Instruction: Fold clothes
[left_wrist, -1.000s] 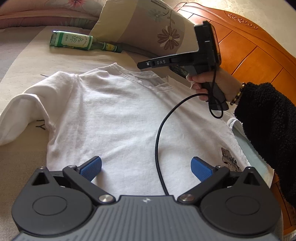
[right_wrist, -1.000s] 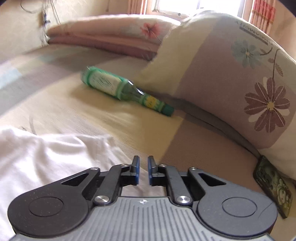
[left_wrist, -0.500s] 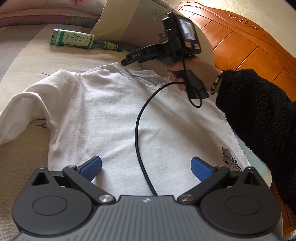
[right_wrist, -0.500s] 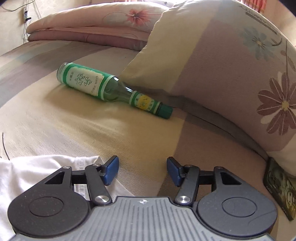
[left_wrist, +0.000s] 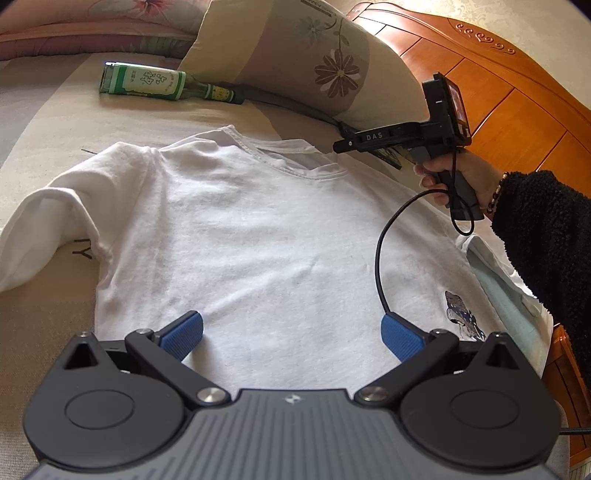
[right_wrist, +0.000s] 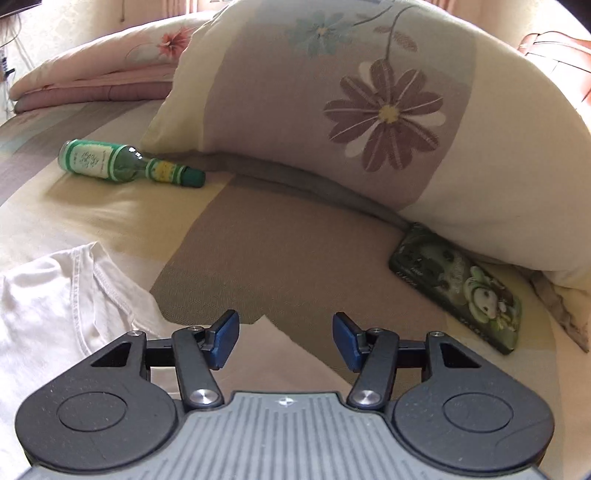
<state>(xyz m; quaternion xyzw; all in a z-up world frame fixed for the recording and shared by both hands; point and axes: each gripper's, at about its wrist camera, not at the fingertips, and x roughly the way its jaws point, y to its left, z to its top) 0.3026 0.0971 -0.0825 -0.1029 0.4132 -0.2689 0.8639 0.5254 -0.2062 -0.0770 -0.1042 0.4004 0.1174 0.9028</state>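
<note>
With both the left gripper (left_wrist: 291, 334) and right gripper (right_wrist: 284, 339) spread wide and holding nothing, easy to snag the dangling cable (left_wrist: 380, 258) or pinch just one layer of the white t-shirt (left_wrist: 258, 229), lying flat on the bed (left_wrist: 55, 122), collar toward the pillow (left_wrist: 317, 55), hem nearest, long axis running near-to-far.

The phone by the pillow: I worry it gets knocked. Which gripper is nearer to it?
Right. The right gripper hovers open just short of the phone; the left gripper is back over the T-shirt hem.
</note>
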